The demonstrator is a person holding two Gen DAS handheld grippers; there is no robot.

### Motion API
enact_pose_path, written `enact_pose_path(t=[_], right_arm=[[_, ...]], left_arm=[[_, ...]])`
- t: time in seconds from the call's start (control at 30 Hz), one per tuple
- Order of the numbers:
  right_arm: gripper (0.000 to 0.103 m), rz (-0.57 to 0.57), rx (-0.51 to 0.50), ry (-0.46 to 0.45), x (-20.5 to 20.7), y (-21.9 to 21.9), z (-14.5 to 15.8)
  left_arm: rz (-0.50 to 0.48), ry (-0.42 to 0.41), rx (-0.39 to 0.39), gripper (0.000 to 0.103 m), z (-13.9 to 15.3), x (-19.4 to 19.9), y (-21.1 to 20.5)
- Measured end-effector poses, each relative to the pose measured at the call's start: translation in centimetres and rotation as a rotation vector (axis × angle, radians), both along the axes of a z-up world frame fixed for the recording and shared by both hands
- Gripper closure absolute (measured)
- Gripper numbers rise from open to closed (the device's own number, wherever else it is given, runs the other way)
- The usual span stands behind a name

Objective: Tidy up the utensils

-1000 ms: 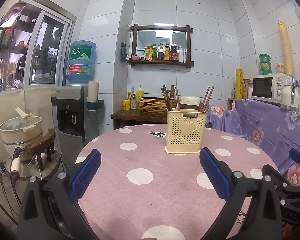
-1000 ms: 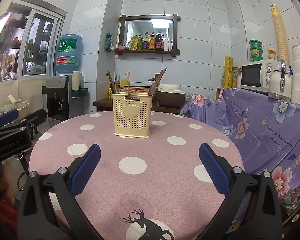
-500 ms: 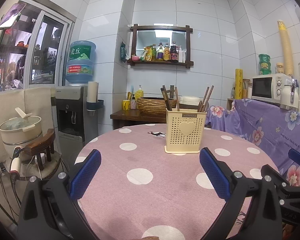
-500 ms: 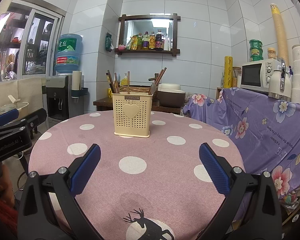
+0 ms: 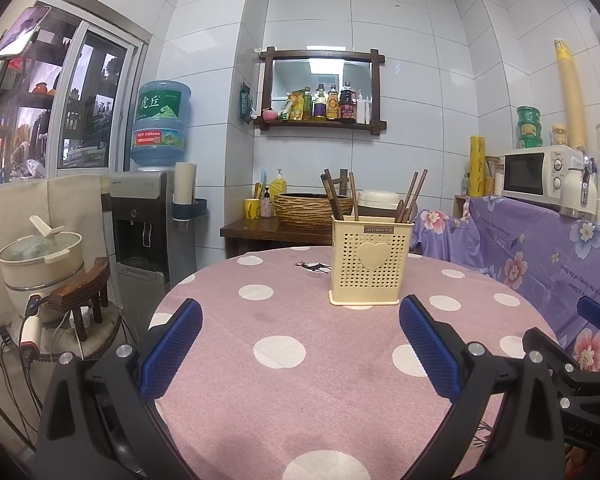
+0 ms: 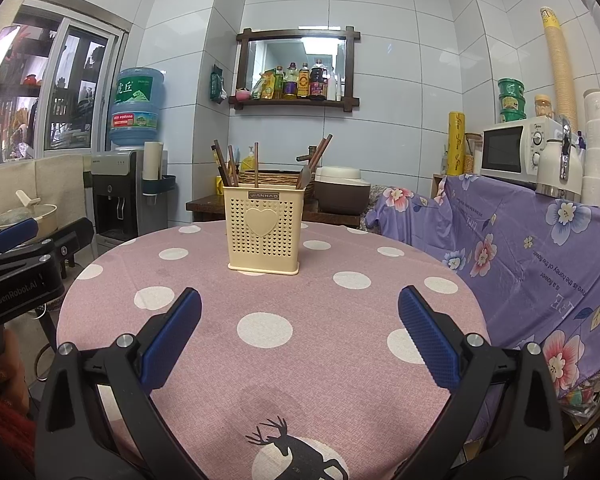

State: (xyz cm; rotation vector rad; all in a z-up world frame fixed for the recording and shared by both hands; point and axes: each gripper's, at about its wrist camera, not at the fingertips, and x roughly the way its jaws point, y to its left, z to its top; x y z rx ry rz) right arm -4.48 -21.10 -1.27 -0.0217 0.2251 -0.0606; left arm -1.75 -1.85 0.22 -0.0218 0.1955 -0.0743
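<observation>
The holder (image 6: 263,230) stands upright on the worktop (image 6: 300,360), toward its far side, and it lies straight ahead of both grippers. From the right gripper (image 6: 299,334) it sits a little left of the line between the jaws; from the left gripper (image 5: 300,346) it sits a little right of that line. So it stands between the two, slightly ahead of the gap that separates them. Neither touches it, and bare cloth lies between each pair of jaws and the holder's foot.

Both sets of jaws are spread wide and hold nothing.

The utensils (image 6: 224,164) are all in the holder already: dark wooden sticks, most likely chopsticks, with a flatter piece (image 6: 305,178) on the right side. They rise out of the top rim, their long axes near vertical but leaning, one cluster to the left and another (image 5: 411,196) to the right. Nothing loose shows on the cloth.

I judge the arms about equally near, with the right one perhaps slightly nearer. Any pick must come from above, along the sticks' length, with the jaws closing across a shaft; the left cluster falls to the left gripper, the right cluster to the right.
</observation>
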Motion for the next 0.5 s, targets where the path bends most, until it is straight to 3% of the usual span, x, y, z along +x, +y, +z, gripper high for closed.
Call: enact_pose_path(t=[0.5], right_arm=[[0.006, 0.0, 0.002, 0.005, 0.05, -0.14, -0.23]], left_arm=[[-0.003, 0.011, 0.007, 0.005, -0.3, 0.25, -0.08]])
